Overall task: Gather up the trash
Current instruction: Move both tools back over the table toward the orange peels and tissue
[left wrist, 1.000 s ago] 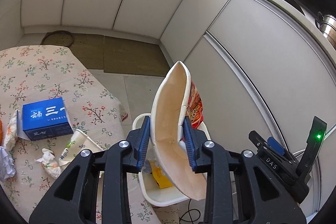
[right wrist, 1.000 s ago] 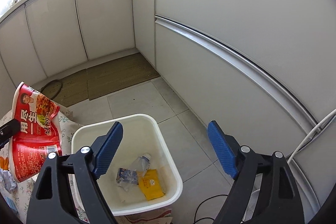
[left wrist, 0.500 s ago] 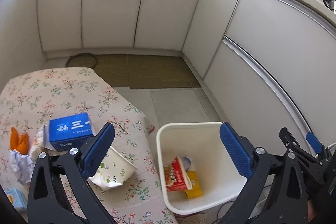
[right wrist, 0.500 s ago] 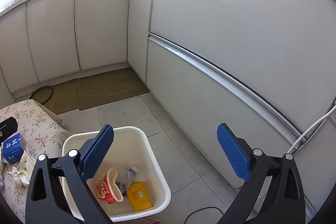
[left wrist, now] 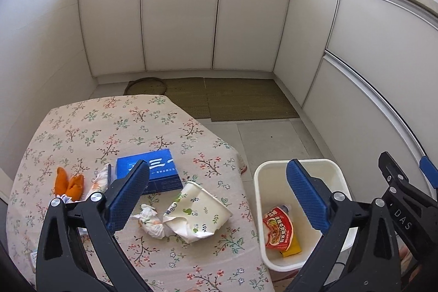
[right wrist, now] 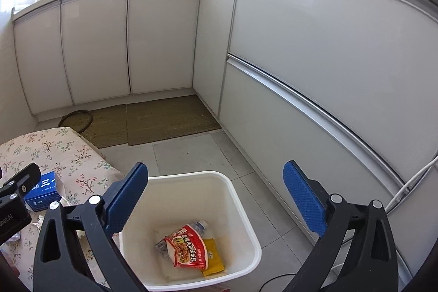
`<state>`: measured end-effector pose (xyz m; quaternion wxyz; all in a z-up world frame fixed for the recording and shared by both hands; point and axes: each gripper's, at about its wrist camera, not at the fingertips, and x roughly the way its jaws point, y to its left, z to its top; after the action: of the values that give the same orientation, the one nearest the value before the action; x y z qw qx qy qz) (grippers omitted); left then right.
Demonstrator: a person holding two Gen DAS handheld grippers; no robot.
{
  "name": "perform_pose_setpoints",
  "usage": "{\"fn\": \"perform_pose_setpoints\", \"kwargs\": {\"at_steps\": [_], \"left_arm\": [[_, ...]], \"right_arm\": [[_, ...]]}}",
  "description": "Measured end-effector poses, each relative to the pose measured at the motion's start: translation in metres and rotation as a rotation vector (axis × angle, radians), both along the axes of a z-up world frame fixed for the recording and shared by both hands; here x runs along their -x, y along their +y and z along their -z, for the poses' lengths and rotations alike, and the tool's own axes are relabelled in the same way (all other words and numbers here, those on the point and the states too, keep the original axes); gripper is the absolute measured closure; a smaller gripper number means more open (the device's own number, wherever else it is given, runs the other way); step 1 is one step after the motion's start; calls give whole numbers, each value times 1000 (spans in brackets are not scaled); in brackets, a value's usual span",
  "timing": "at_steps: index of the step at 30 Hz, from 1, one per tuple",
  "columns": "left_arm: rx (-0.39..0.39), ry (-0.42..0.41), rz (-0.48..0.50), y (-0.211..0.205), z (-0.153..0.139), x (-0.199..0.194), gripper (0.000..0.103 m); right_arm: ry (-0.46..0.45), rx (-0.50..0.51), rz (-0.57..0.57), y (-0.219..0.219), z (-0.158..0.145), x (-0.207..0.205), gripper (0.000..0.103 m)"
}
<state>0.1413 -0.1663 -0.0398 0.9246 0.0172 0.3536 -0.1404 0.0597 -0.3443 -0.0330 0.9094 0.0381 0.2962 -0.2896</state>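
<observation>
Both tongs, left [left wrist: 216, 194] and right [right wrist: 216, 194], gape empty above the bin [left wrist: 339, 171]; next (likely) the crushed paper cup [left wrist: 197, 207] beside it.

Both the left gripper [left wrist: 217, 196] and the right gripper [right wrist: 216, 199] are being held tilted downward, their blue-padded jaws spread wide with nothing gripped between them.
</observation>
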Motion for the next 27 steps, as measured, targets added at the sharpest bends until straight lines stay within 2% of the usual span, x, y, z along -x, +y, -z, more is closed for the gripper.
{"fn": "perform_pose_setpoints", "kwargs": {"at_steps": [18,27], "left_arm": [[2,23,-213,111,-8,-7,7],[-10,54,-312,168,-3,-5,7]], "right_arm": [[6,15,-181,98,-5,-42,7],[11,20,-307,153,-2,-57,7]]}}
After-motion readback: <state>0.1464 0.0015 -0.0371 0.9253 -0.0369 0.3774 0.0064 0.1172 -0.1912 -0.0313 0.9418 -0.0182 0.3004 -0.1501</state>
